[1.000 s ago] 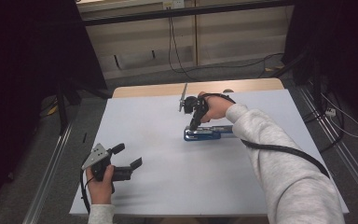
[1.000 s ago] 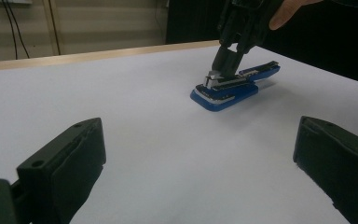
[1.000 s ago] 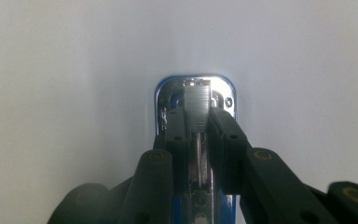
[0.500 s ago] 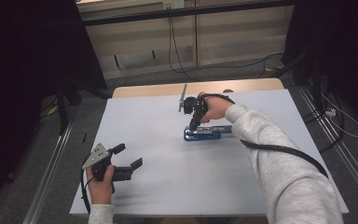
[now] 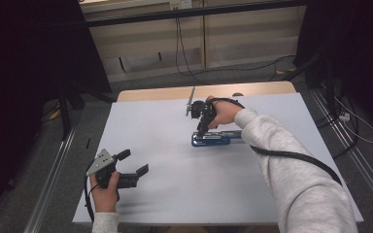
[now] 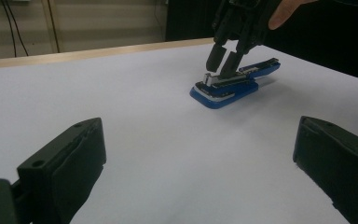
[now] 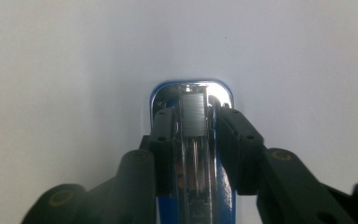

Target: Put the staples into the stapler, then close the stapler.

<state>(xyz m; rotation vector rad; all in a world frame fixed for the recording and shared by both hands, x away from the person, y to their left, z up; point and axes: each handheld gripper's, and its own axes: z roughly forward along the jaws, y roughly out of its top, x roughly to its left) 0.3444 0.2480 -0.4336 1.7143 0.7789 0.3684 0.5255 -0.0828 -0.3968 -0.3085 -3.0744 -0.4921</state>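
A blue stapler [image 5: 216, 138] with a metal top lies flat near the middle of the white table [image 5: 150, 131]. My right gripper [image 5: 201, 132] points straight down over its front end. In the right gripper view its jaws straddle the stapler's [image 7: 193, 105] metal strip with thin gaps on both sides. They have just been opening, so the right gripper [image 7: 191, 123] stands open around it. The left gripper view shows the same stapler [image 6: 233, 86] under the right gripper [image 6: 222, 60]. My left gripper [image 5: 133, 162] rests low at the front left, wide open [image 6: 200, 140] and with nothing between its jaws.
The table's far wooden edge [image 5: 204, 91] borders a floor with cables [image 5: 252, 68]. A black stand [image 5: 65, 104] is at the left and metal rails [image 5: 354, 160] run along the right side. The right gripper's cable [image 5: 296, 155] trails over the grey sleeve.
Both hands and the stapler keep their places; the high view is too coarse to show any shift of the right jaws.
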